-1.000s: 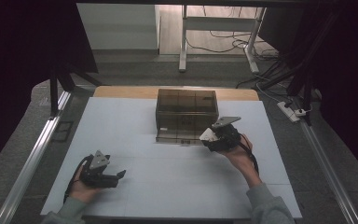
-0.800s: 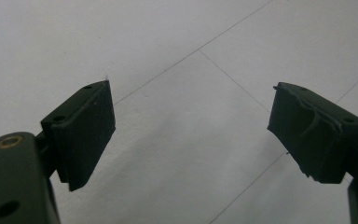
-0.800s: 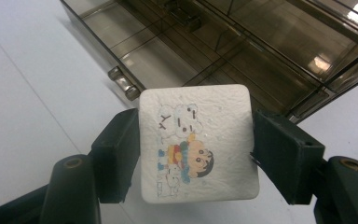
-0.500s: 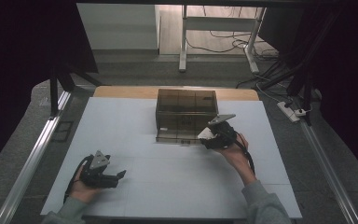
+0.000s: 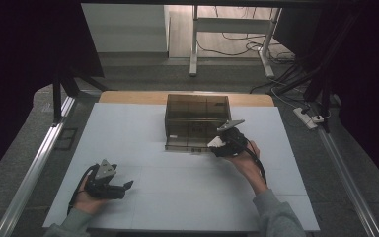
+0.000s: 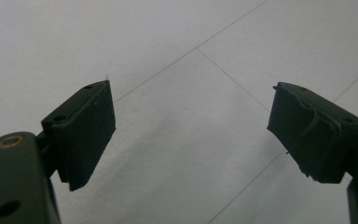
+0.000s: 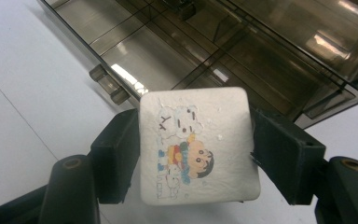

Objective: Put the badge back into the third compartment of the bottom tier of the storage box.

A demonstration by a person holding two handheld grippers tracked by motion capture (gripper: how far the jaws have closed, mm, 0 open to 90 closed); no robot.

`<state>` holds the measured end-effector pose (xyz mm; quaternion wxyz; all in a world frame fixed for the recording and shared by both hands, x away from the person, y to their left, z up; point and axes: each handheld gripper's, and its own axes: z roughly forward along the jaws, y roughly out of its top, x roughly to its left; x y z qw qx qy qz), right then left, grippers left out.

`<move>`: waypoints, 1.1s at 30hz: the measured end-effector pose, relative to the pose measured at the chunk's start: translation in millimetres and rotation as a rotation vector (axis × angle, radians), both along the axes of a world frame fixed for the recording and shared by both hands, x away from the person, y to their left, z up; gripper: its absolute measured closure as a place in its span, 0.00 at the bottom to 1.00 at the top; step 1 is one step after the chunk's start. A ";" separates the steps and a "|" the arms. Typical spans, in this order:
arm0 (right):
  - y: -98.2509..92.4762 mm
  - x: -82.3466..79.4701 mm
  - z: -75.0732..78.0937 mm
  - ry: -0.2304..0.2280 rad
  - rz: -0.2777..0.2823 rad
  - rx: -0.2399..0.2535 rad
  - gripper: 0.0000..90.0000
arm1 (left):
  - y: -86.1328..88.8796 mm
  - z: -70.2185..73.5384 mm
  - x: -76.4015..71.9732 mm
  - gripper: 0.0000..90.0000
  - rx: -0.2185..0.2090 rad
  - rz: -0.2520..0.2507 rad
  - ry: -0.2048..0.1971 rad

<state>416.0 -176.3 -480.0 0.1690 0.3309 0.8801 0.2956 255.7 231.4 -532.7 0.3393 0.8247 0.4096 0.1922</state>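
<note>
A white square eraser (image 7: 198,144) with a cartoon picture on its face sits between the two black jaws of my right gripper (image 7: 196,154), which is shut on it. In the high view the eraser (image 5: 216,142) and the right gripper (image 5: 222,143) hover at the front right corner of a smoky transparent compartment box (image 5: 196,121). Its open divided tray (image 7: 168,42) lies just beyond the eraser. My left gripper (image 5: 123,186) rests on the white table near the front left, open, with bare tabletop between its pads (image 6: 86,130).
The white table top (image 5: 187,197) has thin seam lines. A wooden strip (image 5: 128,96) runs along its far edge. Metal rails (image 5: 34,163) flank both sides. Beyond lie table legs and cables on the floor, with a power strip (image 5: 308,118) at the right.
The right gripper with the eraser has shifted slightly left and toward the box's front edge. The left gripper has stayed put.
</note>
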 end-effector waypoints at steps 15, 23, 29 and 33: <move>-3.2 1.3 1.3 -0.006 -0.012 0.028 0.37 | 0.2 -0.4 0.0 0.17 0.001 -0.003 0.002; -4.8 0.4 2.1 -0.008 -0.002 0.047 0.37 | 0.5 -0.3 -0.2 0.17 -0.001 -0.004 0.002; -8.3 -3.3 3.8 -0.021 0.011 0.064 0.36 | 0.5 -0.4 0.0 0.17 -0.002 -0.005 0.002; -12.1 -6.5 7.1 -0.034 0.028 0.093 0.36 | 0.5 -0.5 0.1 0.17 -0.001 -0.006 0.002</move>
